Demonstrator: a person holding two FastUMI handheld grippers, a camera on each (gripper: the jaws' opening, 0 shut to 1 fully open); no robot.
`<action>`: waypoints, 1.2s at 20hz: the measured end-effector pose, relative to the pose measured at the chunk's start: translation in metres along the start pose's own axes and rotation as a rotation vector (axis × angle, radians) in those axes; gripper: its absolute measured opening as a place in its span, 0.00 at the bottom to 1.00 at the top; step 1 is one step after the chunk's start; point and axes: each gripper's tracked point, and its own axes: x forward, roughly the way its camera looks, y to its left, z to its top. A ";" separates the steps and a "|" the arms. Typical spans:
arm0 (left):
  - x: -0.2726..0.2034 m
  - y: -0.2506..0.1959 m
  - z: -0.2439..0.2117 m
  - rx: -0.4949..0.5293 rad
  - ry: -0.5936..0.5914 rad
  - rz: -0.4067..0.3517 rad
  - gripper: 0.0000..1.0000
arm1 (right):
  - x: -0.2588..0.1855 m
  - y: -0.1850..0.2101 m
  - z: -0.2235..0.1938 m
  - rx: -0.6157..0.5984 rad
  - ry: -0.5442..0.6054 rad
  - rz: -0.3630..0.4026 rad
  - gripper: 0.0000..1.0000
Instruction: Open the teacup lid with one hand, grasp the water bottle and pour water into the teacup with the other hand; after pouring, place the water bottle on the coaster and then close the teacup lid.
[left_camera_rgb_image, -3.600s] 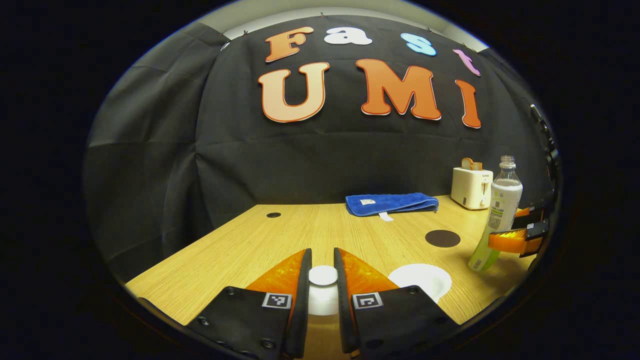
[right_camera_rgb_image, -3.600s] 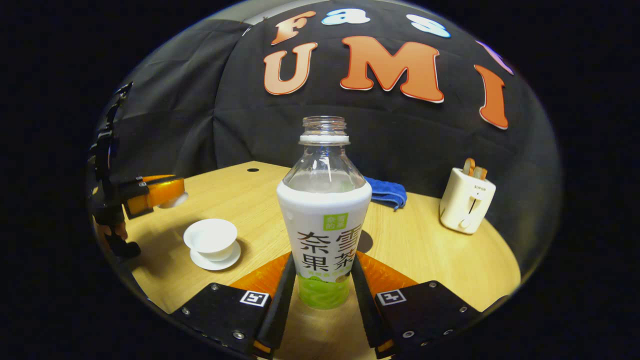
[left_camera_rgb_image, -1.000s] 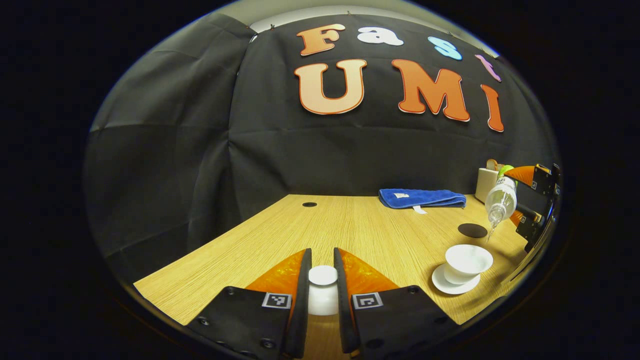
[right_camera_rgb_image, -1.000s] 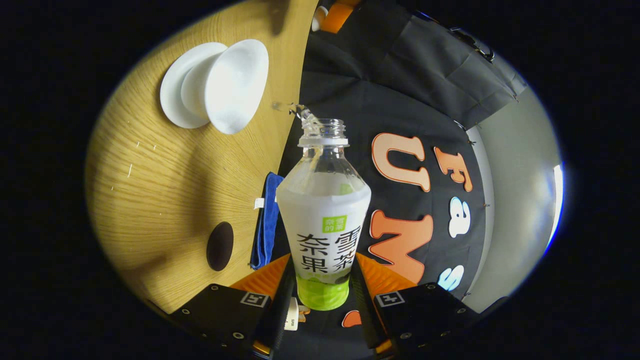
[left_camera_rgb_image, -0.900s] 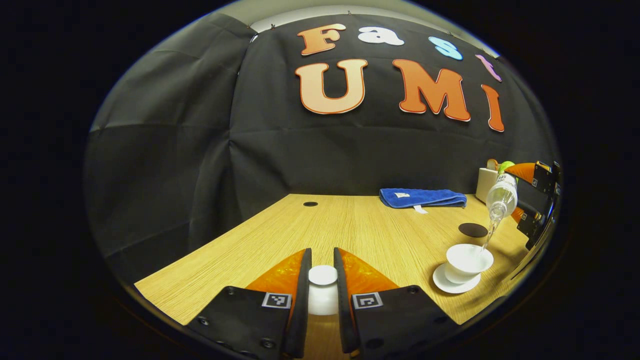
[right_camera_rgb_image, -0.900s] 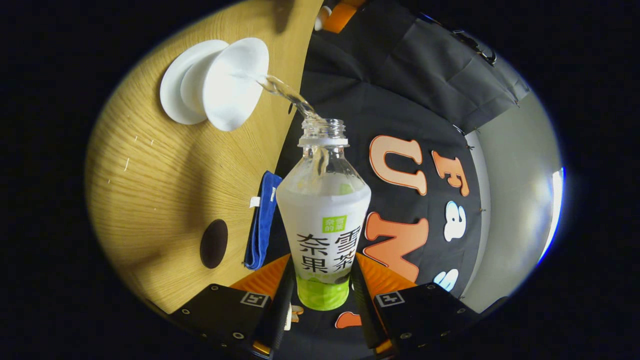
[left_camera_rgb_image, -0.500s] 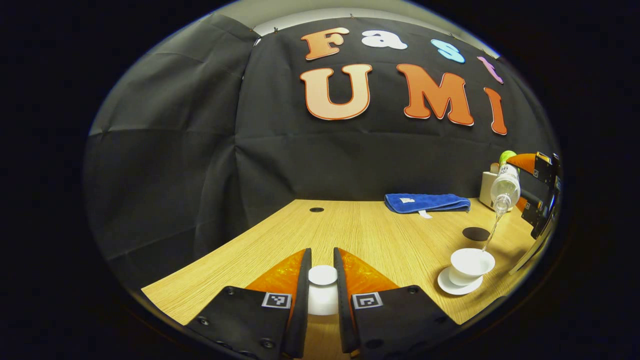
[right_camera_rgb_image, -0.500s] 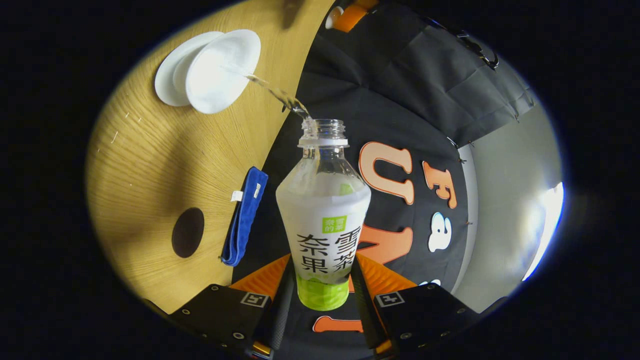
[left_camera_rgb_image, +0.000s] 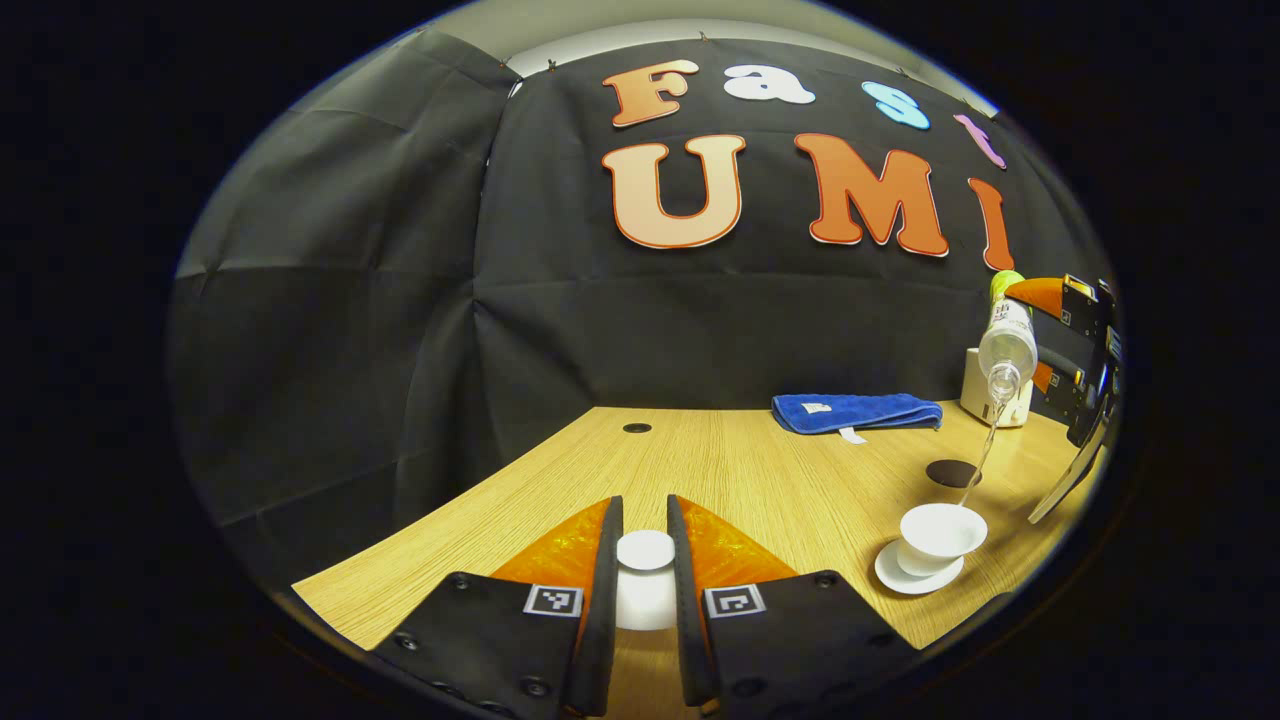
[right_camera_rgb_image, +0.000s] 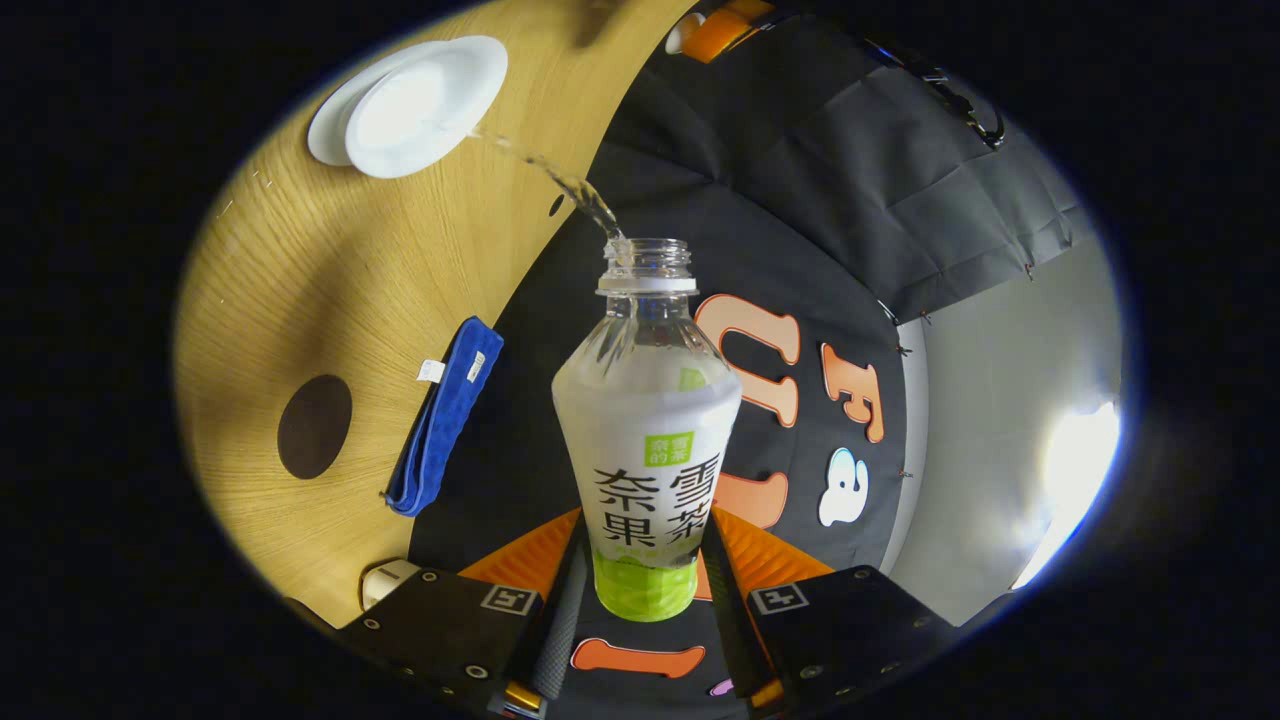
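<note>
My left gripper (left_camera_rgb_image: 645, 560) is shut on the white teacup lid (left_camera_rgb_image: 645, 551), held above the near part of the table. At the right of the left gripper view the white teacup (left_camera_rgb_image: 941, 532) stands open on its saucer (left_camera_rgb_image: 915, 580). My right gripper (right_camera_rgb_image: 645, 575) is shut on the water bottle (right_camera_rgb_image: 647, 430), which is tipped mouth-down high above the cup. A thin stream of water (right_camera_rgb_image: 545, 175) runs from its neck into the teacup (right_camera_rgb_image: 420, 105). The bottle (left_camera_rgb_image: 1005, 340) and the right gripper (left_camera_rgb_image: 1055, 330) hang at the far right. The dark round coaster (left_camera_rgb_image: 952, 472) lies behind the cup.
A folded blue towel (left_camera_rgb_image: 855, 412) lies at the back of the wooden table (left_camera_rgb_image: 760, 480), with a cream toaster (left_camera_rgb_image: 975, 385) to its right. A small dark hole (left_camera_rgb_image: 636, 427) marks the tabletop at the back left. The coaster (right_camera_rgb_image: 314, 426) and towel (right_camera_rgb_image: 445, 425) lie side by side in the right gripper view.
The right gripper has risen with the tipped bottle, so the stream into the cup is longer. The left gripper has drifted back slightly with the lid; the cup looks smaller.
</note>
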 end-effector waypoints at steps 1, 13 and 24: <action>-0.001 0.000 0.000 -0.003 0.000 -0.002 0.30 | 0.000 -0.003 0.000 -0.010 -0.004 -0.007 0.63; -0.002 -0.001 0.004 0.000 0.001 -0.007 0.30 | -0.008 -0.019 0.031 -0.133 -0.118 -0.106 0.63; -0.011 -0.008 0.007 0.012 -0.011 -0.017 0.31 | -0.013 -0.002 0.060 -0.169 -0.185 -0.083 0.63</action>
